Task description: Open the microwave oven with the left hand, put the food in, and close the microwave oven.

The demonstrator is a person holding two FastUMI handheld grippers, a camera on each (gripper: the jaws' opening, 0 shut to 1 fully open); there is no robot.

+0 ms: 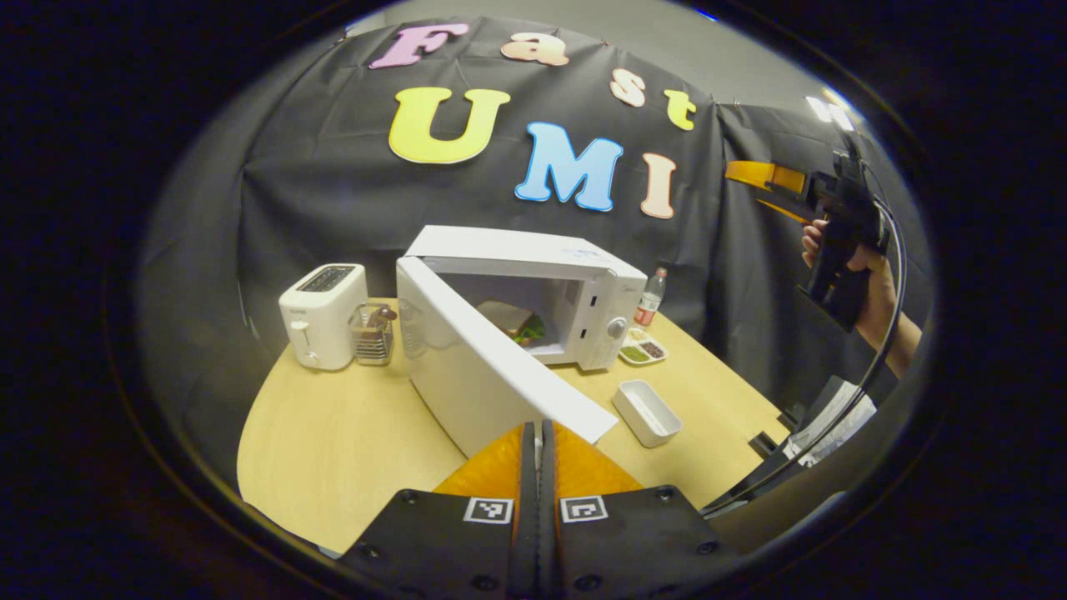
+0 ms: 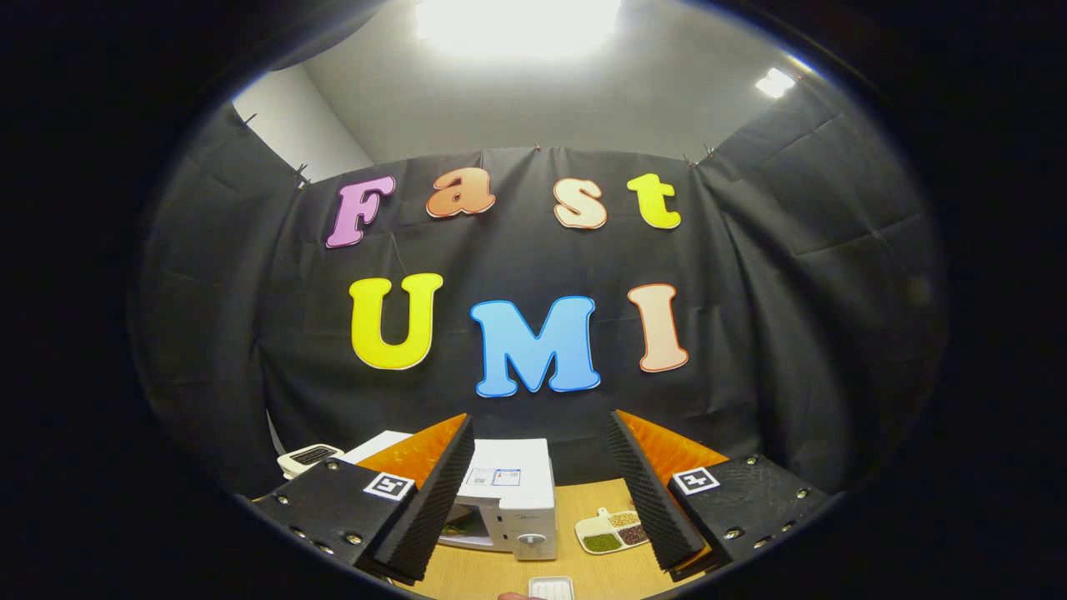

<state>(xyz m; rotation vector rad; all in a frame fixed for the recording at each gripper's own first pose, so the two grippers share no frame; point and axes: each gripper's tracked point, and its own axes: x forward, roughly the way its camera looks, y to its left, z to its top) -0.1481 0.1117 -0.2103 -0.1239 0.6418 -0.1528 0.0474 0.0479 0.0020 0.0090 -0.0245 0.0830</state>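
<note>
Pressed together at 6 o'clock in the left gripper view, the left gripper (image 1: pixel 538 467) has its two fingers closed on nothing, their tips just short of the free edge of the microwave door (image 1: pixel 492 350). That door swings out toward the camera, about half open, a plain white slab hinged on the oven's left side. The microwave oven (image 1: pixel 550 292) is a white box at the centre of the wooden table (image 1: pixel 333 442), with a round knob on its control panel at the right. Inside the lit cavity lies the food (image 1: pixel 513 323): a brownish slice with something green beneath it.

At 9 o'clock from the oven stand a white toaster (image 1: pixel 323 315) and a small clear holder (image 1: pixel 373 333). At 3 o'clock sit a bottle (image 1: pixel 651 298) and a divided dish (image 1: pixel 643 350) of coloured grains; a white rectangular tray (image 1: pixel 648 412) lies toward 5 o'clock.

Up at 2 o'clock a hand (image 1: pixel 834 250) holds the right gripper (image 1: pixel 763 187) well above the table. In the right gripper view its fingers (image 2: pixel 425 492) stand wide apart, empty, with the microwave oven (image 2: pixel 508 496) seen between them at 6 o'clock.
</note>
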